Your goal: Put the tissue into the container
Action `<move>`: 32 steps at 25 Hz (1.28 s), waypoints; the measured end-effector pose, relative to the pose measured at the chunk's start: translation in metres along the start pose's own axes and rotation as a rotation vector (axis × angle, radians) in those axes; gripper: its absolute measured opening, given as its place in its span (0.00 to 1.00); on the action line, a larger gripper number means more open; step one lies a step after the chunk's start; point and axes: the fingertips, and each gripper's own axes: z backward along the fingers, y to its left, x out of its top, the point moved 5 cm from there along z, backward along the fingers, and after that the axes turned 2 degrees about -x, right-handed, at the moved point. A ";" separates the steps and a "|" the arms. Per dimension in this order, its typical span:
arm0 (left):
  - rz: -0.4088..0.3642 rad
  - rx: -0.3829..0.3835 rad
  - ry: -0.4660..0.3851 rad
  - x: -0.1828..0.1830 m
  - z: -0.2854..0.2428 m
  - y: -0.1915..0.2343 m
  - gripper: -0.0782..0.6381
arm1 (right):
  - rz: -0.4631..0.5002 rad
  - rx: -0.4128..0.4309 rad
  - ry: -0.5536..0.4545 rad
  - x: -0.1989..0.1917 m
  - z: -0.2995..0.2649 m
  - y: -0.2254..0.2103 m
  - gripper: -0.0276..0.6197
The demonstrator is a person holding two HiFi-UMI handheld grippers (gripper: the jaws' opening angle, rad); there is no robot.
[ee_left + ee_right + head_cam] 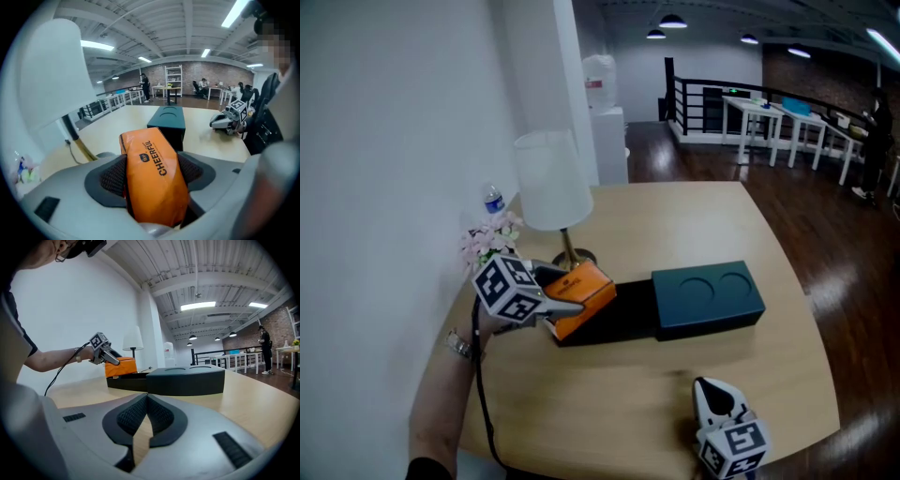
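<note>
Table (609, 412) roomy toward its front edge; left tongs (570, 304) clamp the orange tissue pack (154, 183), its CHEERFUL print readable only in the left gripper view; right tongs (146, 401) pinched together, holding nothing.

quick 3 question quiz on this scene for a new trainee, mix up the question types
1. True or false: the left tool grips the orange tissue pack.
2. The right tool has its jaws: A) shut with nothing between them B) shut on a bottle C) wide open.
3. What tall thing with a white shade stands by the wall behind the tissue pack?

Key: 1 true. 2 A. 3 the lamp.
</note>
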 end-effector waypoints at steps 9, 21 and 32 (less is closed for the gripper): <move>-0.215 -0.216 0.074 0.035 -0.056 -0.015 0.60 | 0.024 -0.007 -0.047 -0.003 0.003 -0.002 0.05; -0.314 -0.364 0.111 0.008 -0.082 -0.016 0.68 | 0.020 -0.010 -0.048 -0.002 0.004 -0.001 0.05; -0.206 -0.093 -0.233 0.067 -0.011 -0.052 0.85 | 0.022 -0.009 -0.047 -0.003 0.003 -0.002 0.05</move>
